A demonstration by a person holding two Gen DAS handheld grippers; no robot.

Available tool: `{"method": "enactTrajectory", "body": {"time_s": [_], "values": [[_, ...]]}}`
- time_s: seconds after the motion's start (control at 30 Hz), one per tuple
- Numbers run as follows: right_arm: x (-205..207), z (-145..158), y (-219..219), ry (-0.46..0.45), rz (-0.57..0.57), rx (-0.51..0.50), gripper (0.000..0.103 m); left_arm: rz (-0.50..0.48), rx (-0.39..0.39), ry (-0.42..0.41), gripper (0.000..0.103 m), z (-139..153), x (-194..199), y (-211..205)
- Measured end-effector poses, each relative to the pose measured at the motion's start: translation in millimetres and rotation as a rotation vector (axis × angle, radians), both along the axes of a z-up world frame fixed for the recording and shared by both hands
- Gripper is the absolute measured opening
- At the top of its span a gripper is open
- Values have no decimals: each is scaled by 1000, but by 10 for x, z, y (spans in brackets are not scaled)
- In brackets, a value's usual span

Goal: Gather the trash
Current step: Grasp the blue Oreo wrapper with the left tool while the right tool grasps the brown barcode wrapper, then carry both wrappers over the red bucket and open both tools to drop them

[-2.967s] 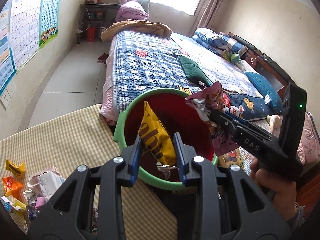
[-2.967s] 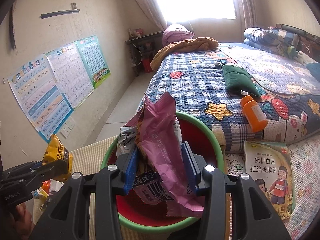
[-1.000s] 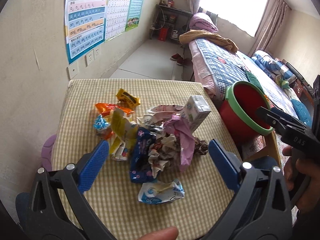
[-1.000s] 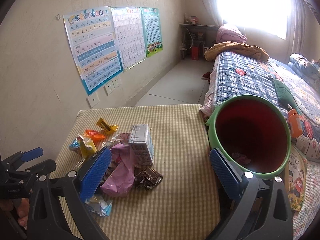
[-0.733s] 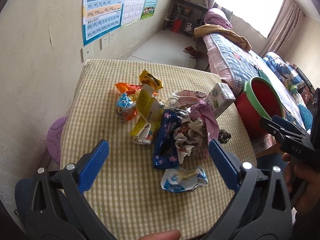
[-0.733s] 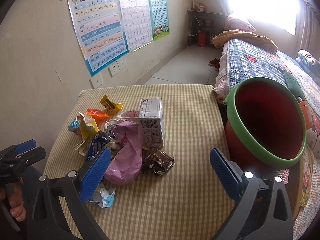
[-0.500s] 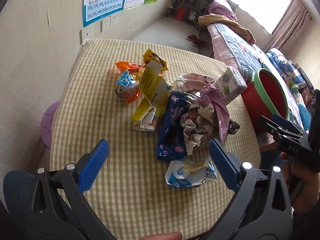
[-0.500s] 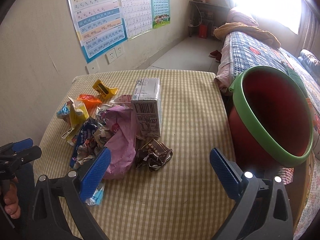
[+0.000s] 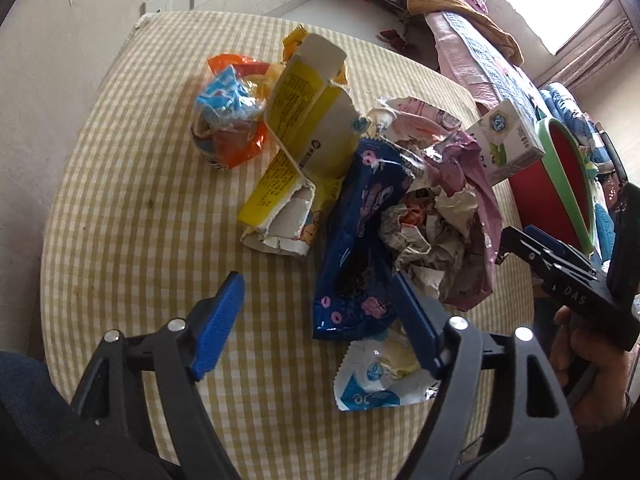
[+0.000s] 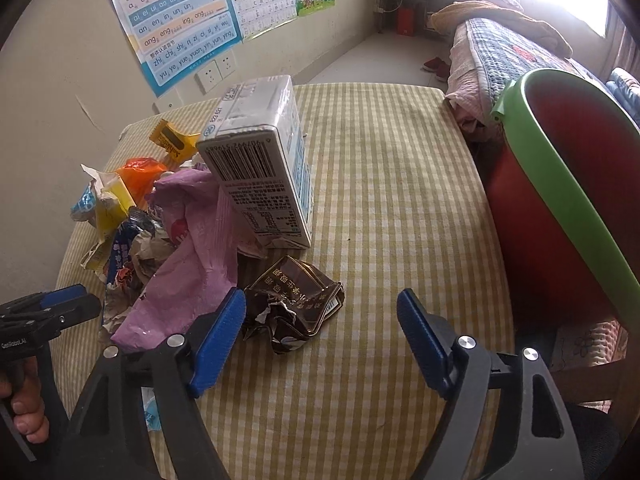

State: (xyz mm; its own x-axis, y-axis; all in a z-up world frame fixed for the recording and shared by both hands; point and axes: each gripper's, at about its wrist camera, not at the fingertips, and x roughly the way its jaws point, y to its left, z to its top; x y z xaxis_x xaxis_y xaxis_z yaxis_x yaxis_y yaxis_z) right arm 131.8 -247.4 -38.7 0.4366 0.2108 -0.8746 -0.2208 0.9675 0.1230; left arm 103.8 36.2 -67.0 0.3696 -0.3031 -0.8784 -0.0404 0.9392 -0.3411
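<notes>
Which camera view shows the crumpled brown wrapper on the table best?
The right wrist view: the brown wrapper lies whole and unobstructed just ahead of the open right gripper. In the left wrist view I cannot find it with certainty; the trash pile hides that spot.

A yellow-and-white checked tablecloth [image 9: 132,208] lies under a dark blue wrapper with pink flowers [image 9: 356,240], a yellow torn carton [image 9: 304,120], an orange wrapper [image 9: 236,148] and a mauve bag [image 10: 196,248]. A glossy brown wrapper [image 10: 296,300] carries gold lettering. The red bucket [image 10: 560,184] has a green rim.
</notes>
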Motion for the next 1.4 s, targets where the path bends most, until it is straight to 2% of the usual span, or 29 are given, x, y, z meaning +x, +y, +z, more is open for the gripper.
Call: {"method": "enactTrajectory", "body": {"time_s": [0.07,0.13,0.3,0.33,0.5,0.57,0.6,0.63,0.7,0.93,1.17,1.4], "values": [[36,-47,5,15,4,5,67,-4,-20,15,61,-69,29,-30],[59,-80,10,27,11,29,67,-9,-33,33,50,-134,44,-51],[95,-120,56,54,31,85,62,-8,-65,30,40,-146,36,-49],[93,-132,68,63,34,99,60,-11,-64,28,35,-137,36,-57],[60,-192,74,107,30,157,60,-40,-75,27,34,-142,18,-150],[44,-201,66,118,29,178,54,-43,-73,23,32,-145,8,-186],[41,-198,68,120,34,190,51,-47,-73,21,24,-147,5,-201],[40,-190,74,121,40,200,44,-49,-72,19,18,-148,5,-208],[32,-168,92,124,48,219,40,-52,-72,16,10,-145,17,-247],[-28,-39,38,100,27,224,40,-54,-43,-23,4,-10,-23,-210],[-161,299,-25,7,22,193,40,-64,66,-101,3,300,-193,-252],[-378,594,7,-70,48,191,40,-67,109,-189,3,638,-412,-234]]}}
